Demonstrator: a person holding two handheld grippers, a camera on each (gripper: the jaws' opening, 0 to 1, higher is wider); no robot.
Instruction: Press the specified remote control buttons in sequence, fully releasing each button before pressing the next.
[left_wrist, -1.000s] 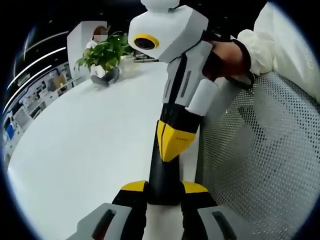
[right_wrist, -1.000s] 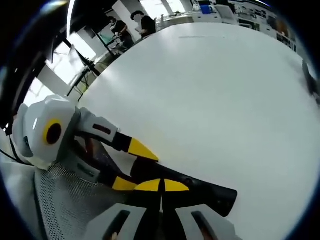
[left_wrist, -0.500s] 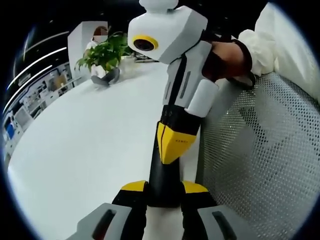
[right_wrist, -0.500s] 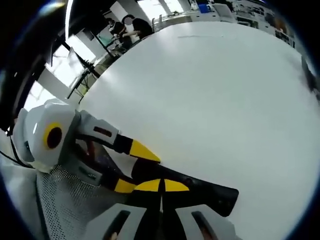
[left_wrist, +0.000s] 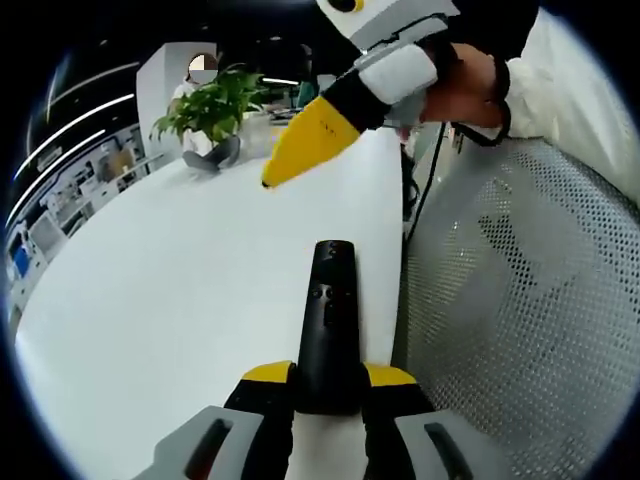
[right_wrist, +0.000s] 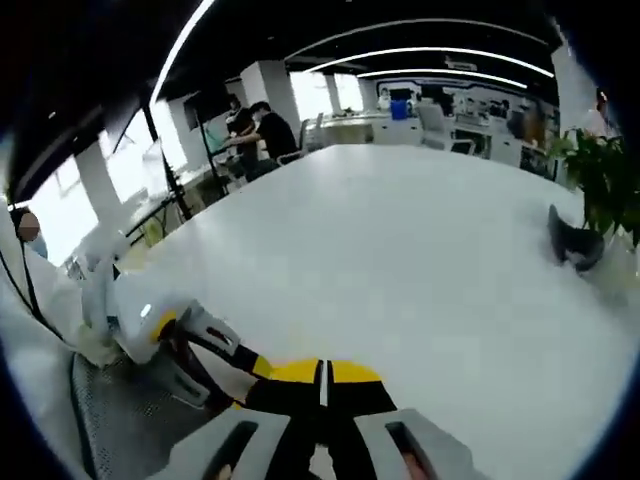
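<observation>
The left hand-held gripper (left_wrist: 328, 385) clamps the remote (left_wrist: 329, 325); the right hand-held gripper (left_wrist: 300, 147), jaws together, hangs above.

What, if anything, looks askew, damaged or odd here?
Nothing stands out. The left hand-held gripper is shut on the black remote, which points straight out over the white table. The right hand-held gripper hangs shut above it, off the buttons. No spill or damage visible.

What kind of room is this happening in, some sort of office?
Probably an open-plan office or lab: a long white table, a potted plant, a mesh office chair, strip ceiling lights, and people at workstations behind.
</observation>
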